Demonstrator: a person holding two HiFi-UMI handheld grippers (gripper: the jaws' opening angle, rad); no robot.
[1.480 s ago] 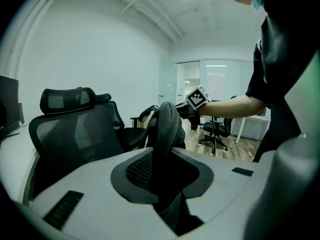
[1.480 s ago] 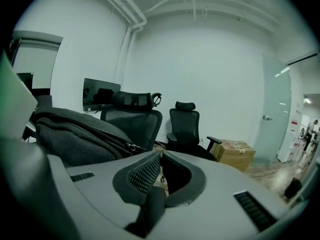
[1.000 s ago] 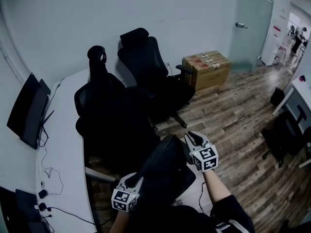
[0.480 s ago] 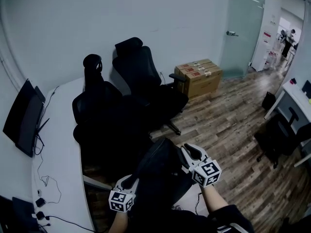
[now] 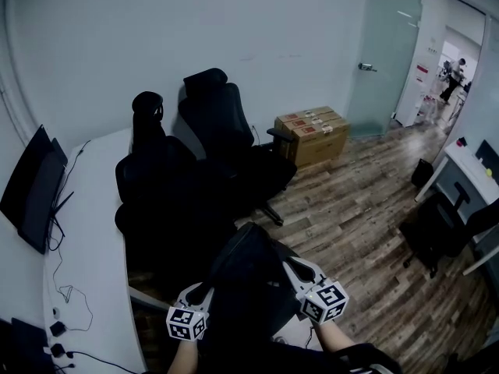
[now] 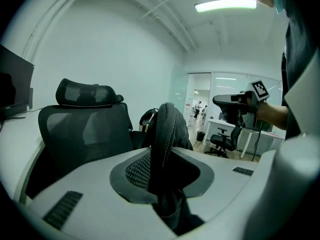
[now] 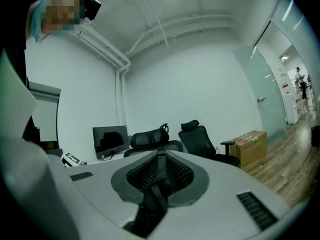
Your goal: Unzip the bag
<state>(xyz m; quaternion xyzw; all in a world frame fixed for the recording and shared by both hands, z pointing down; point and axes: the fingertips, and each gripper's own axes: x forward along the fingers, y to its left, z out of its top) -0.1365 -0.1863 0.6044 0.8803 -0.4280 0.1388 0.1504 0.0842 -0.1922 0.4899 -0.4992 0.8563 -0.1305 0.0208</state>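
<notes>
Head view: at the bottom edge, close to the person's body, the black bag point(image 5: 251, 275) hangs in the air between the two grippers. The left gripper point(image 5: 204, 290) grips the bag's left side and the right gripper point(image 5: 290, 265) is at its upper right edge, each with its marker cube toward the camera.

In the left gripper view the jaws stand narrow, clamped on a thick fold of the bag that rises upright between them, with a line of zip teeth point(image 6: 170, 134) running up its edge. In the right gripper view the jaws are pressed nearly together on a thin black strap point(image 7: 156, 194) that runs down from between the pads; whether it is the zip's pull cannot be made out.

Just beyond the bag stand two black office chairs point(image 5: 160, 174), side by side against a curved white worktop point(image 5: 93, 232). A dark monitor point(image 5: 31, 185) sits at the worktop's left end, with cables trailing near it. Farther back, cardboard boxes point(image 5: 312, 135) rest on the wood floor point(image 5: 351, 209) against the wall, beside a frosted glass door point(image 5: 382, 53).
</notes>
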